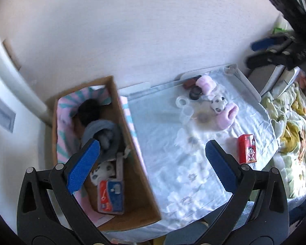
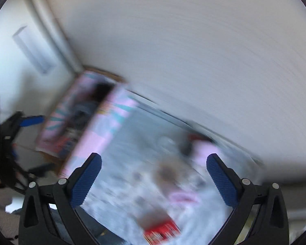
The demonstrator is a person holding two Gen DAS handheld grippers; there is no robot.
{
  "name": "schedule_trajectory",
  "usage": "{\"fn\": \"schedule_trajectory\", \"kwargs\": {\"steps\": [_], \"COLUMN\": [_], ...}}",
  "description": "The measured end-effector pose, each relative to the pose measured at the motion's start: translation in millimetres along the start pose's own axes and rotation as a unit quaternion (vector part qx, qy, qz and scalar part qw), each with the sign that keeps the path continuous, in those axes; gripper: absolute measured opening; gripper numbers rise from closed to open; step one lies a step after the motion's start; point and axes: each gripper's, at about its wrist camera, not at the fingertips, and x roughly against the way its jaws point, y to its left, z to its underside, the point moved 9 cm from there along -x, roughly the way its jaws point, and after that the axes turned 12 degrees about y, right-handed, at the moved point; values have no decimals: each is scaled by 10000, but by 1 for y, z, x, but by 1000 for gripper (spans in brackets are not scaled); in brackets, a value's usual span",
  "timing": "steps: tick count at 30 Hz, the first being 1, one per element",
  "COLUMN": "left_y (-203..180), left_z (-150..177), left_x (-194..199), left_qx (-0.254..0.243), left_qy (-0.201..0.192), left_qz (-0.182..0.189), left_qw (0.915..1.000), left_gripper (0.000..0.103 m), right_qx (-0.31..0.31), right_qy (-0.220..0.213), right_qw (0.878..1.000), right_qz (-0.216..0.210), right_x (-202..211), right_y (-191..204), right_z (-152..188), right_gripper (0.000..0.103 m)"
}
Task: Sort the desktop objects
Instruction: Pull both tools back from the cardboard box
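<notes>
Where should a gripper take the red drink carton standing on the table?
Grip the red carton across its narrow flat sides at mid-height, coming from above. It stands upright and alone on the tablecloth, so both sides look free for the open right hand-held gripper.

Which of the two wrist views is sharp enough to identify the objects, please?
Left wrist view: mostly sharp, the red carton and cardboard box readable, with fisheye bending at the edges. Right wrist view: heavy motion blur, the red carton only a smear.

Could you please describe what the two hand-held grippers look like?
Both look alike. The left hand-held gripper and right hand-held gripper have matte black plastic frames with triangular cut-outs and round silver pivot pins. Each finger carries a long blue pad with fine knurled texture. No markings or sleeves are visible.
</notes>
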Motion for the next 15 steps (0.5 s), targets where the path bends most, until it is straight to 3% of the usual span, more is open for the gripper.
{"fn": "schedule_trajectory", "kwargs": {"steps": [2,9,15], "left_y": [-12,-43,-65], "left_z": [-9,-27,-36], "left_x": [0,-17,-52], "left_qx": [-97,-201,-224], "left_qy": [-96,-27,200], "left_qz": [-26,8,-20], "left_qw": [9999,9998,9995], "left_gripper": [103,103,103], "right_qx": [-207,-746,-1063], "right_qy": [46,276,235], "right_qw": [9998,9948,9930], "right_qz": [-10,643,455], "right_x": [2,-1,-13], "right_y": [-20,-81,-85], "right_z": [20,93,146], "right_gripper": [103,103,103]}}
